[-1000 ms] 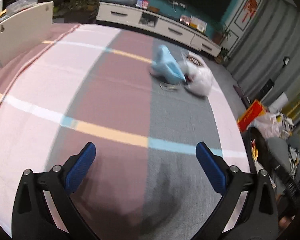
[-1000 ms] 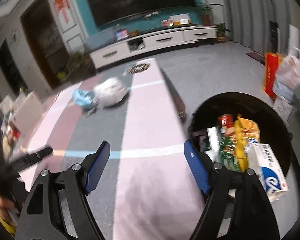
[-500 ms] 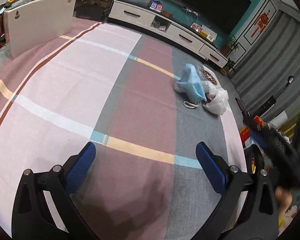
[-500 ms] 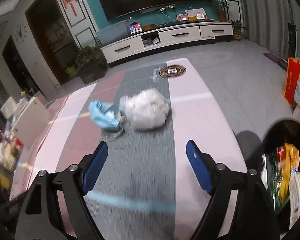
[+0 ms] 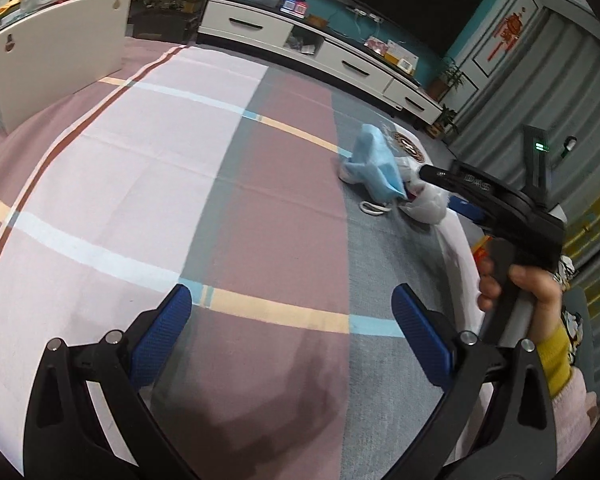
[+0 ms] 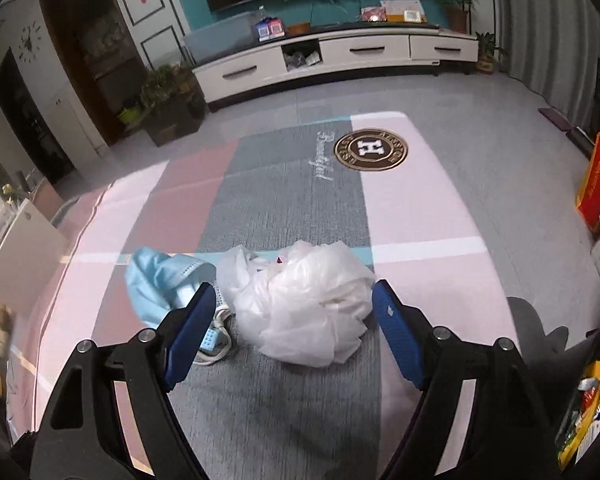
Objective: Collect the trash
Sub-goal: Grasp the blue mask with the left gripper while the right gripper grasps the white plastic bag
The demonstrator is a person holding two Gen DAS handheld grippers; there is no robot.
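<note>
Your right gripper (image 6: 290,318) is spread wide, its blue pads flanking the white bag (image 6: 306,298) on the desk (image 6: 416,208); neither pad clearly touches it. A blue mask (image 6: 158,280) lies just beside the bag, on its left. Your left gripper (image 5: 292,334) is also wide and holds nothing, well apart from both items, over the striped cloth (image 5: 140,152).

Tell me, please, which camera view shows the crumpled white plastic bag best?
The right wrist view: the white plastic bag lies close and whole between the open right gripper fingers, beside the blue face mask. In the left wrist view it is distant, small and partly hidden behind the mask and the gripper.
</note>
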